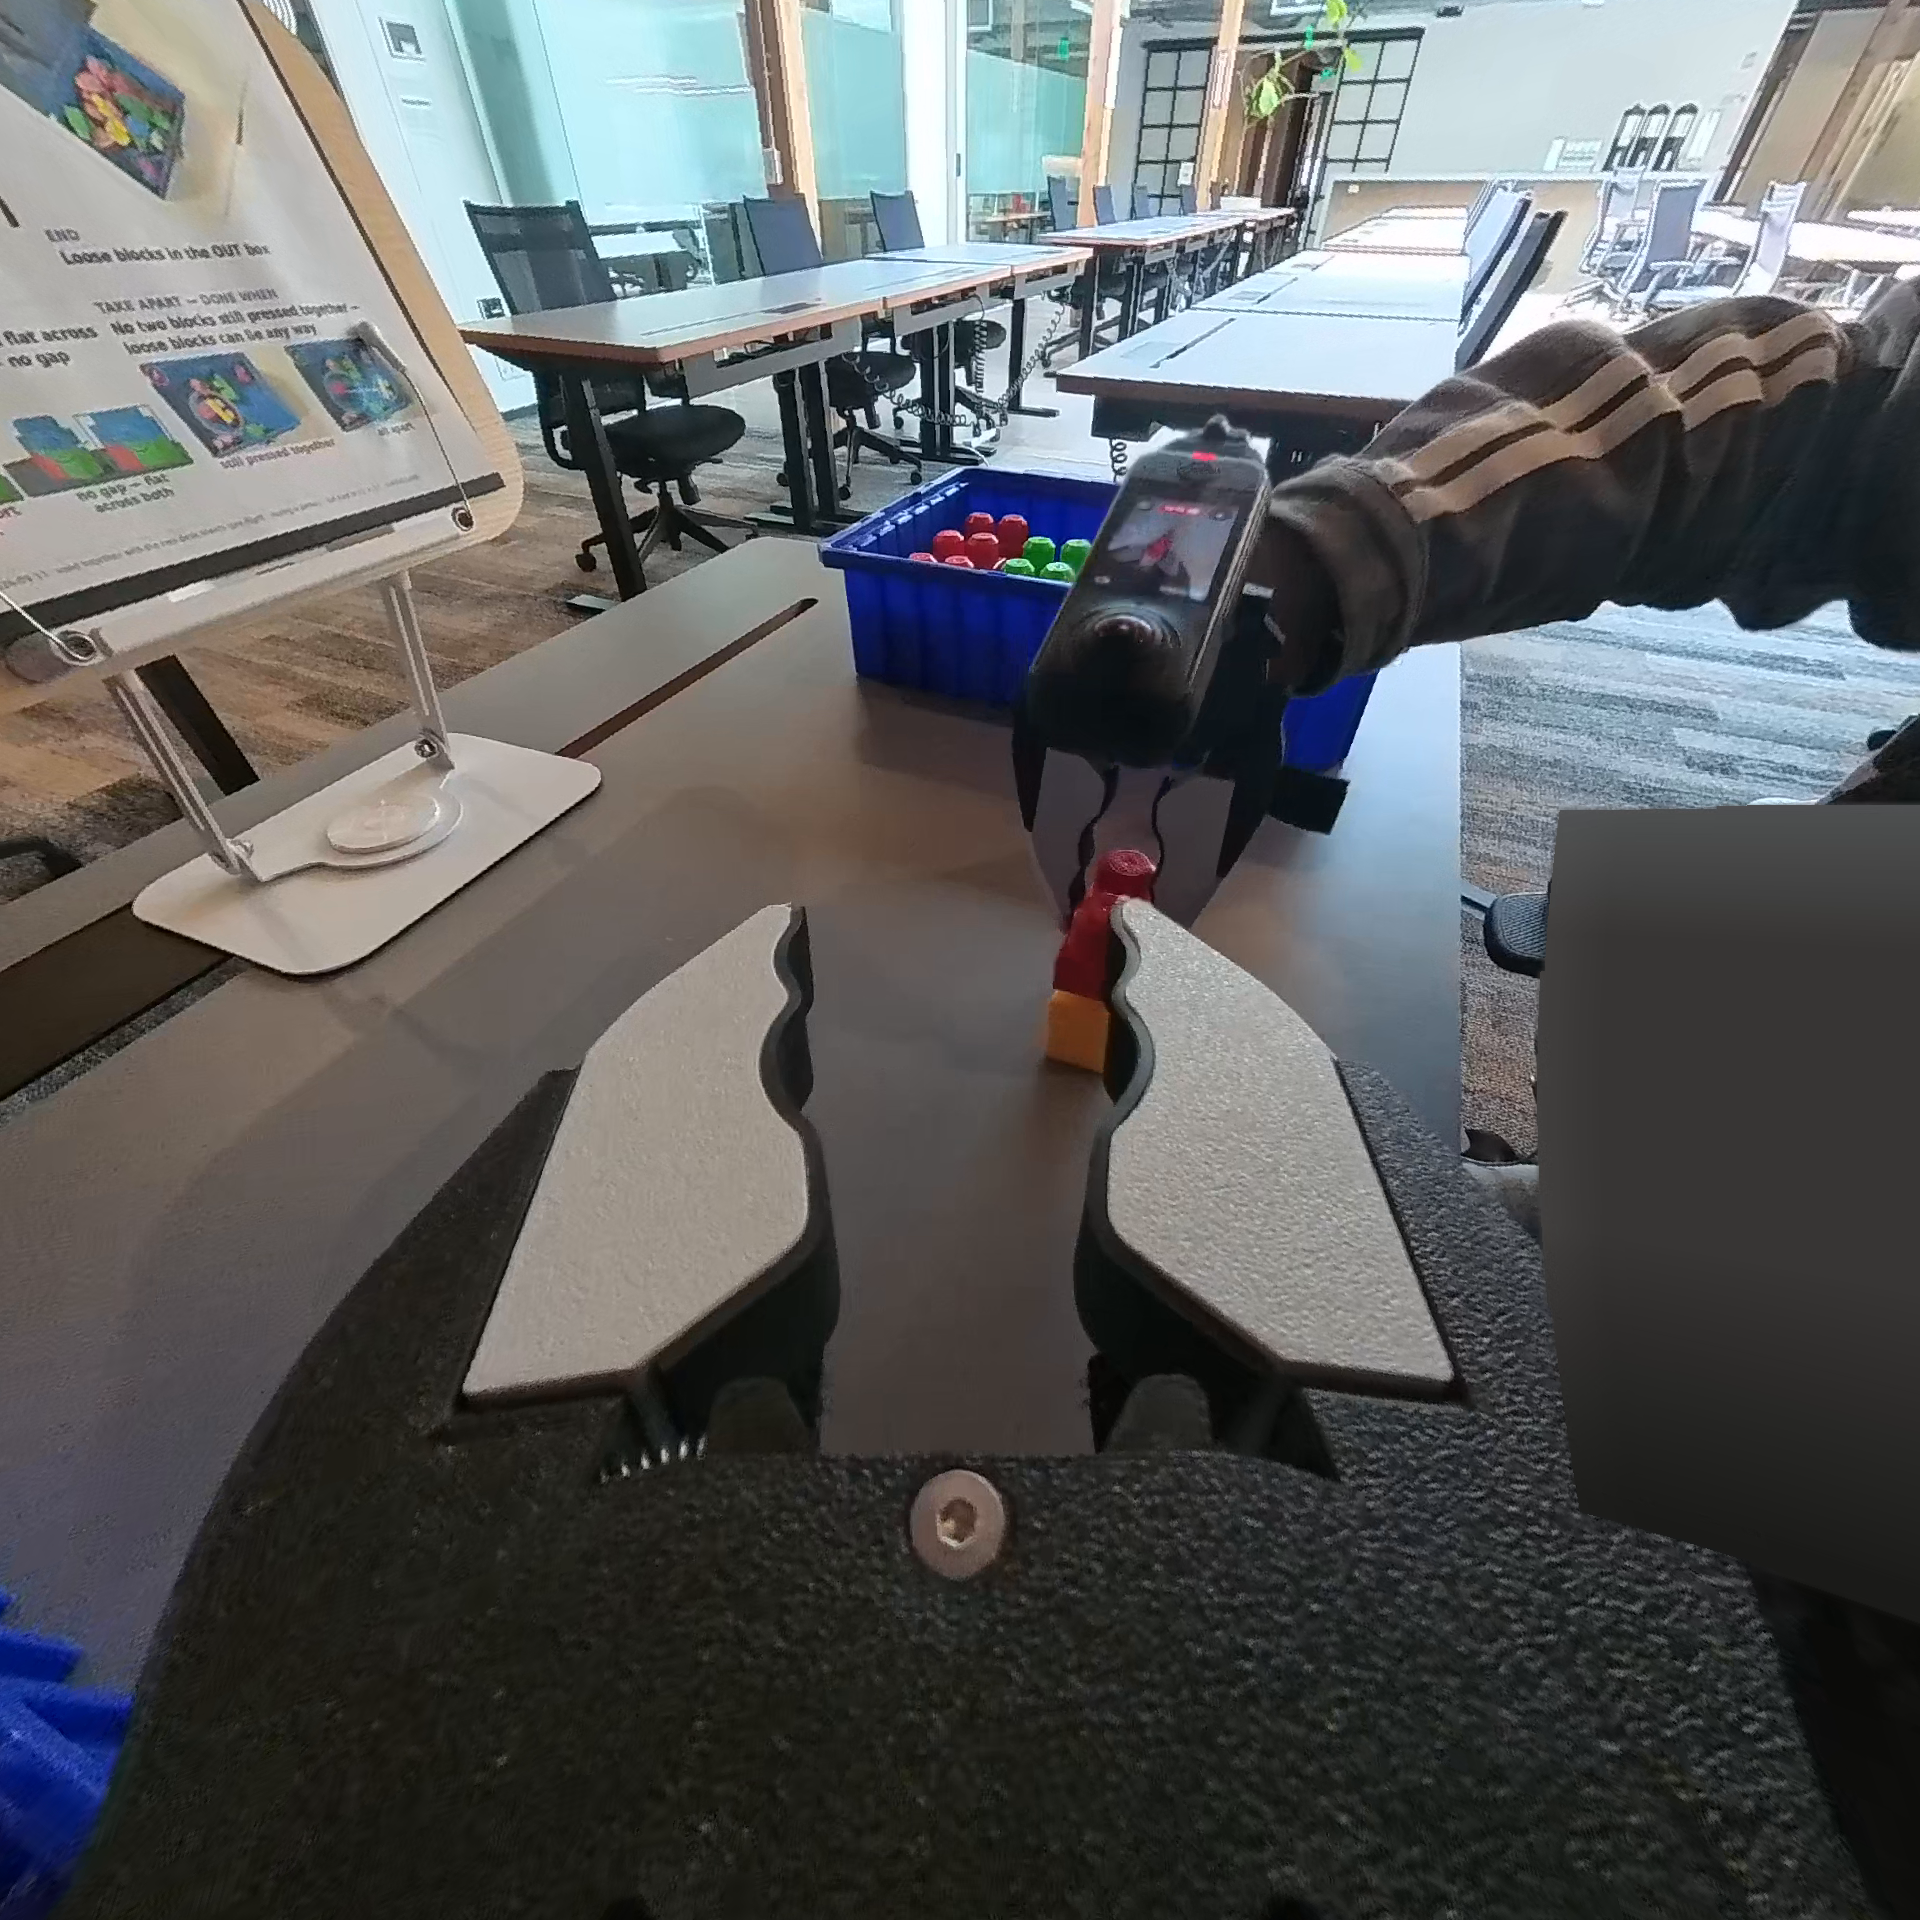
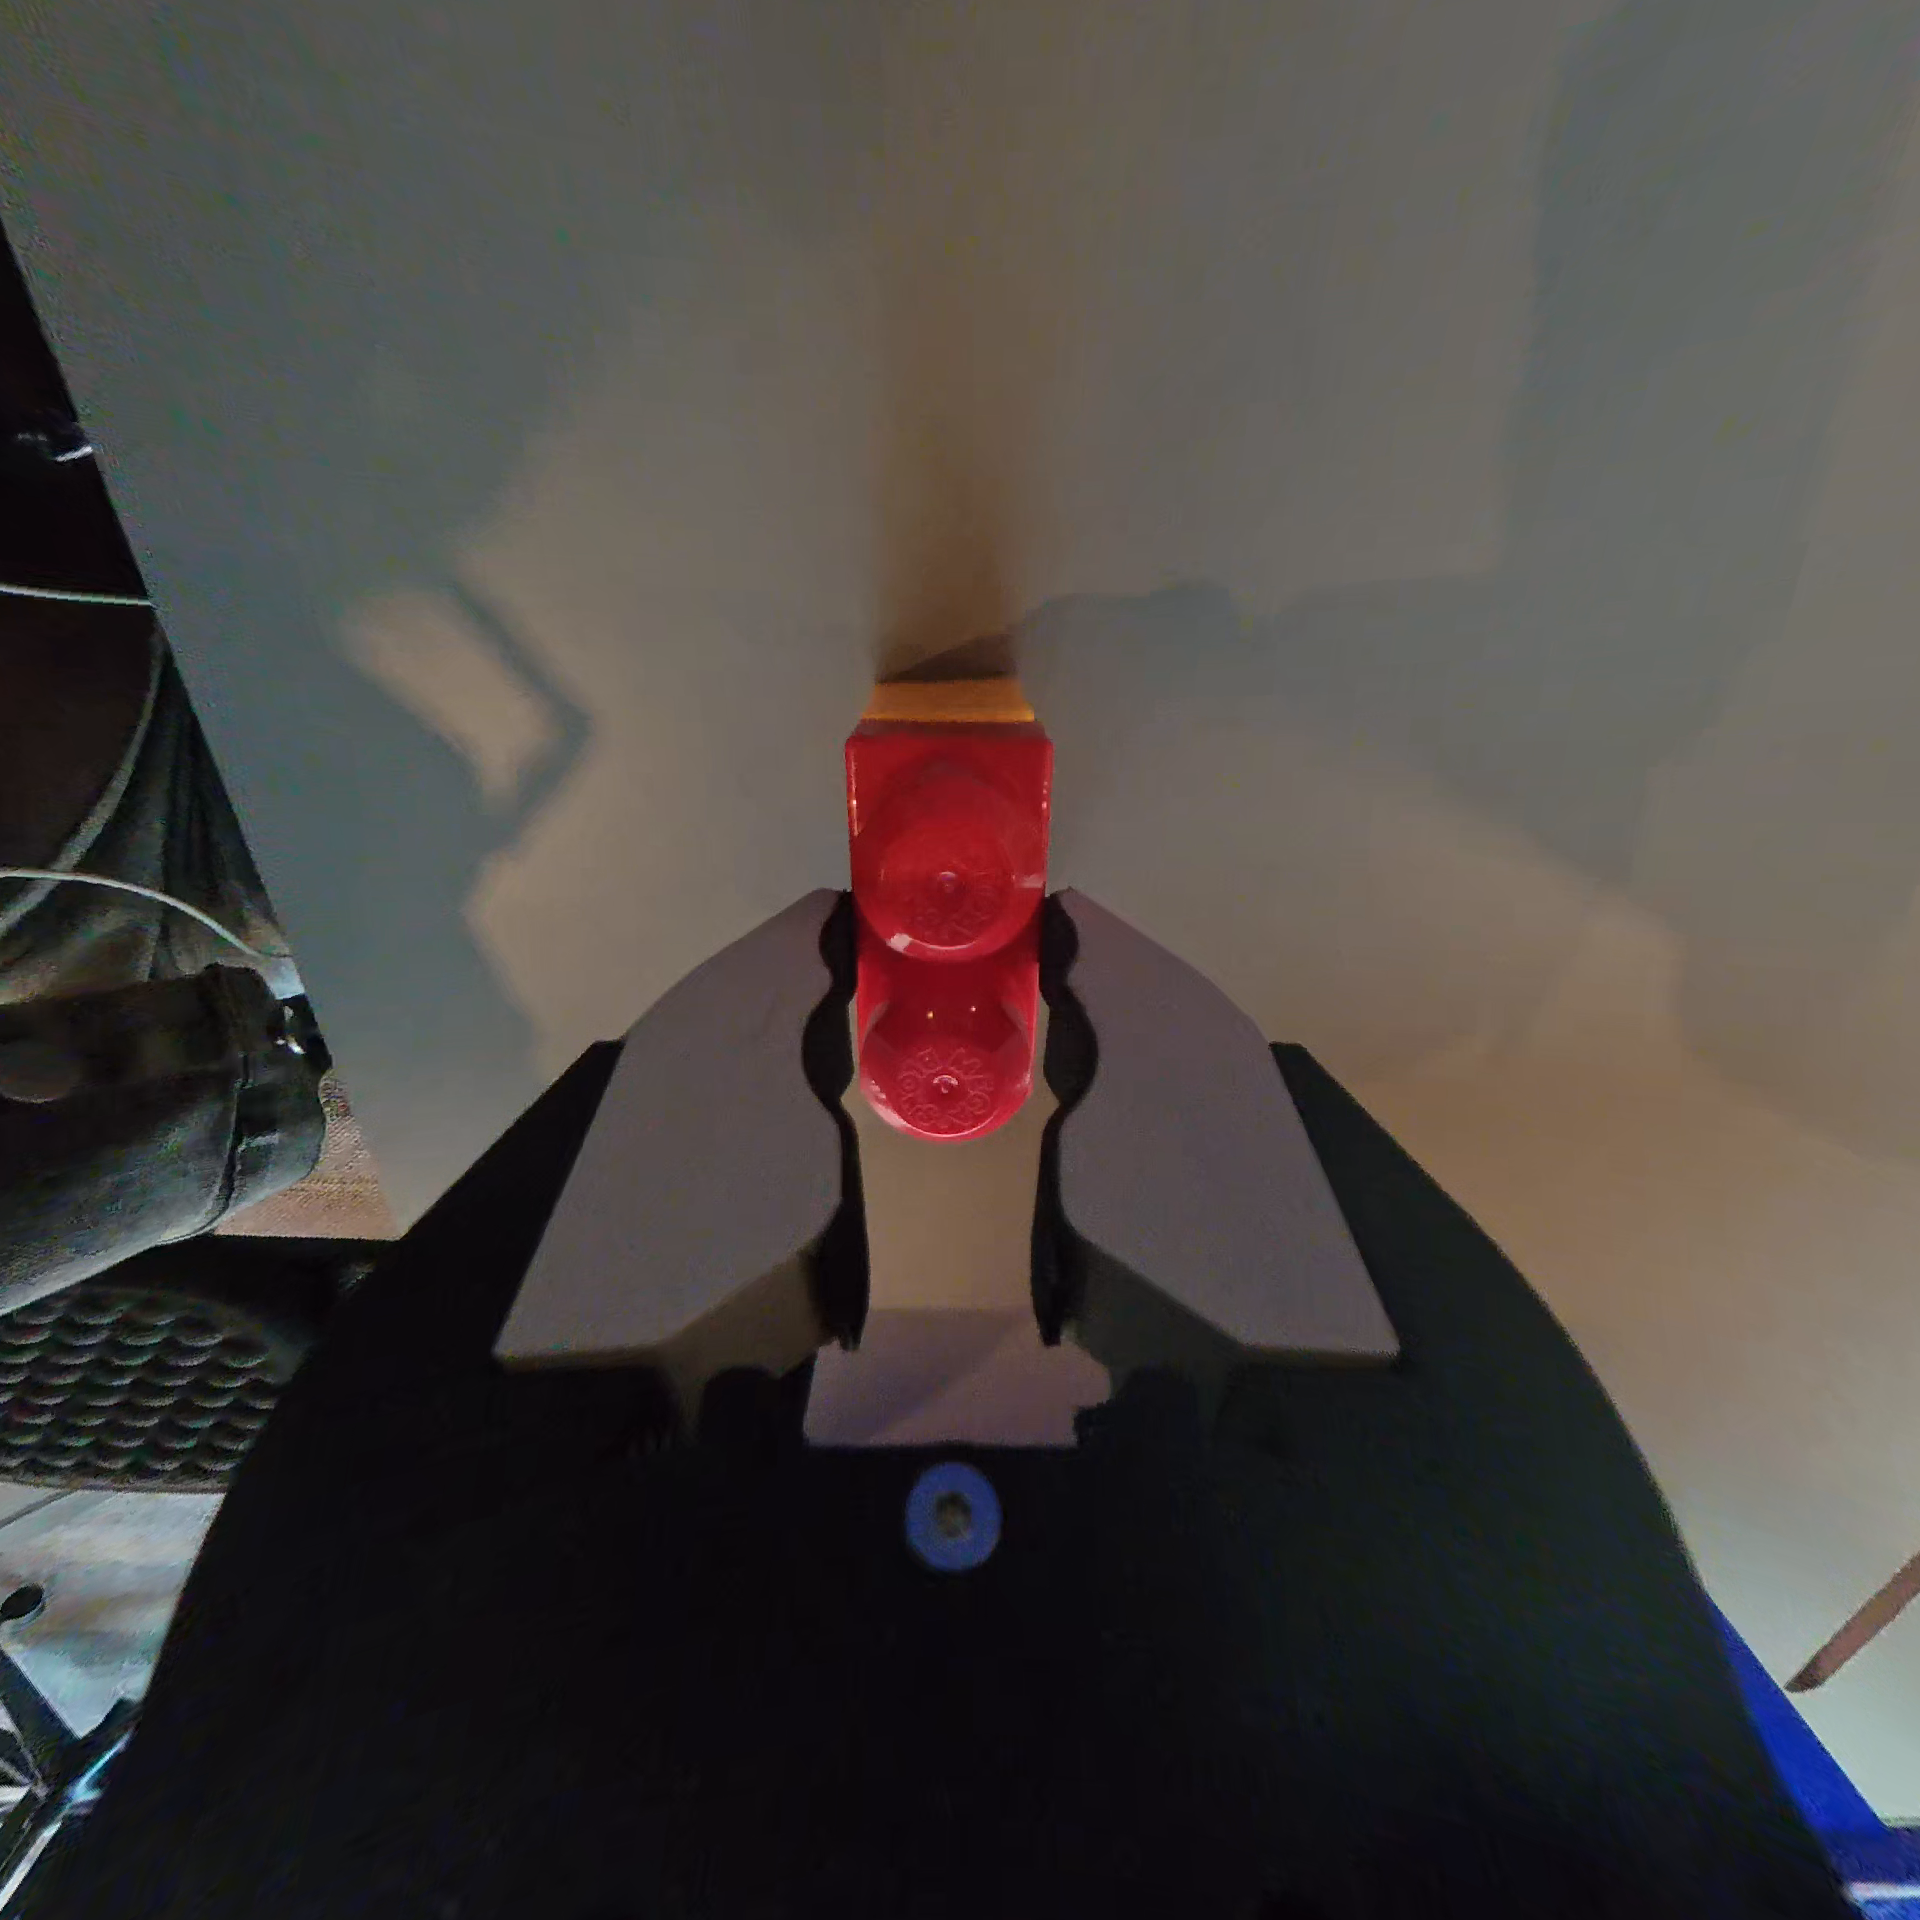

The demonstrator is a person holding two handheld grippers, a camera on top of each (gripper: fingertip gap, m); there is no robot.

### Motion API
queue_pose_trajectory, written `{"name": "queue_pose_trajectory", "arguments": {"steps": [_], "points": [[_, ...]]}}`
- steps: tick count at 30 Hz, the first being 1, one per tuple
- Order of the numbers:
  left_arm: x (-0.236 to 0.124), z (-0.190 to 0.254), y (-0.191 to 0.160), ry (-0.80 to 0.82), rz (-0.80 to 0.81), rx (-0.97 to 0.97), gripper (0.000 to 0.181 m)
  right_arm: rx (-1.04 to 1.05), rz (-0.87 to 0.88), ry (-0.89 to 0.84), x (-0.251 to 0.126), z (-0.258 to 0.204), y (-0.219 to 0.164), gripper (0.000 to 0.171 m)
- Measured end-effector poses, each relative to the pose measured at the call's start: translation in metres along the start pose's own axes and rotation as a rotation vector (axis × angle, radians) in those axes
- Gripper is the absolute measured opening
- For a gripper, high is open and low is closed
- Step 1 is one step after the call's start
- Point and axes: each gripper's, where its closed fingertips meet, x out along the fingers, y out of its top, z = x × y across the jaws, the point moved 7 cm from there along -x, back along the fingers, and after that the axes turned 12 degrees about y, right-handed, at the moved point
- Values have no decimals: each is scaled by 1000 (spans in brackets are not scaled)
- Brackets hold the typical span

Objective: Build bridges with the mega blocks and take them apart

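My right tongs come straight down over the red block and pinch it on its two long sides; both studs face the right wrist camera. The red block sits on a yellow block, of which that view shows only a thin strip beyond the red block's far end. The yellow block stands on the dark desk.

From the left wrist view, the same stack: red block above, yellow block below, partly hidden behind one grey finger of my left tongs. Left tongs are spread wide and hold nothing; the stack lies just past their tips, off to one side. Right tongs reach the red block from above, camera body over them, my striped sleeve behind.

Beyond the red block, at the desk's far edge: a blue bin holding red and green blocks. Well to the side of the red block: an instruction board on a white stand.
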Motion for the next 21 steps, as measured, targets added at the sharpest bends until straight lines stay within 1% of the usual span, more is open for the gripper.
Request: {"name": "queue_pose_trajectory", "arguments": {"steps": [6,12,21], "points": [[1,-1,-2,-5,-2,-8,53,2,-26,28,1,2,1,33],[6,2,-5,-23,-22,1,54,-9,-86,46,4,4,5,33],[8,2,-8,-35,-34,2,54,-16,-104,44,7,5,5,33]]}}
